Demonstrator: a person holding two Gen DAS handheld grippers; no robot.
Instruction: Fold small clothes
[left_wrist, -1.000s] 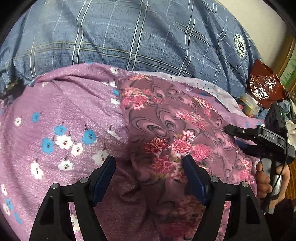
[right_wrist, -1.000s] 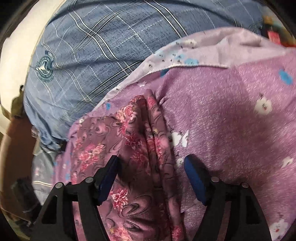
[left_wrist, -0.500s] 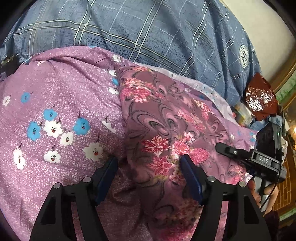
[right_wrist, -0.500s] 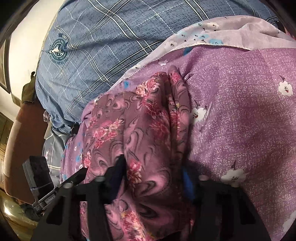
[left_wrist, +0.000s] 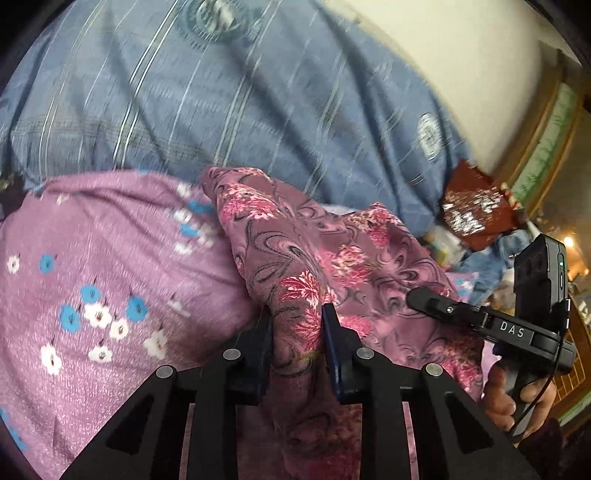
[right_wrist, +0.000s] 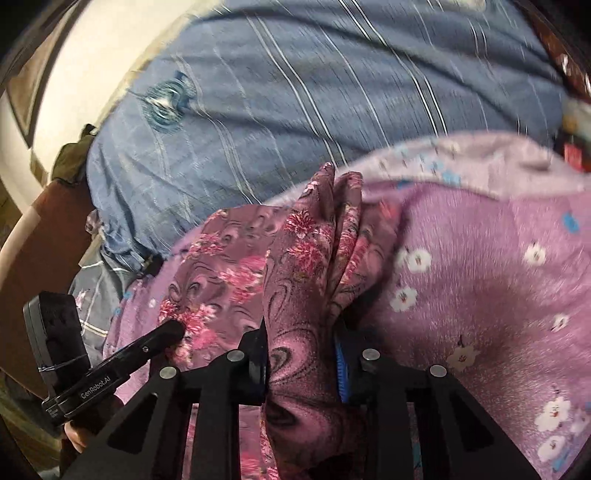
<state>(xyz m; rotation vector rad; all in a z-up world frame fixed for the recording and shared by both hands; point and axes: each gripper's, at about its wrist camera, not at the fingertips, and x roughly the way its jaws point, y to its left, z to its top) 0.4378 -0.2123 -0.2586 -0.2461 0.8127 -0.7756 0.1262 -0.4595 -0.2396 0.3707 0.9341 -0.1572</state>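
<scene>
A mauve garment with pink flowers and dark swirls (left_wrist: 314, 254) lies bunched on a purple bedsheet with blue and white blossoms (left_wrist: 110, 295). My left gripper (left_wrist: 297, 317) is shut on a fold of the garment near its near edge. In the right wrist view the same garment (right_wrist: 306, 266) rises in a ridge, and my right gripper (right_wrist: 301, 332) is shut on that fold. Each gripper shows in the other's view: the right one (left_wrist: 480, 321) at the garment's right side, the left one (right_wrist: 122, 362) at its left side.
A blue plaid quilt (left_wrist: 258, 92) is heaped behind the sheet, also in the right wrist view (right_wrist: 314, 92). A red foil packet (left_wrist: 476, 206) and clutter lie at the far right. A brown headboard or chair edge (right_wrist: 40, 240) stands at the left.
Both grippers have closed from open onto folds of the floral garment. The cloth is now gathered and raised into a ridge, and both views are blurred by motion.
</scene>
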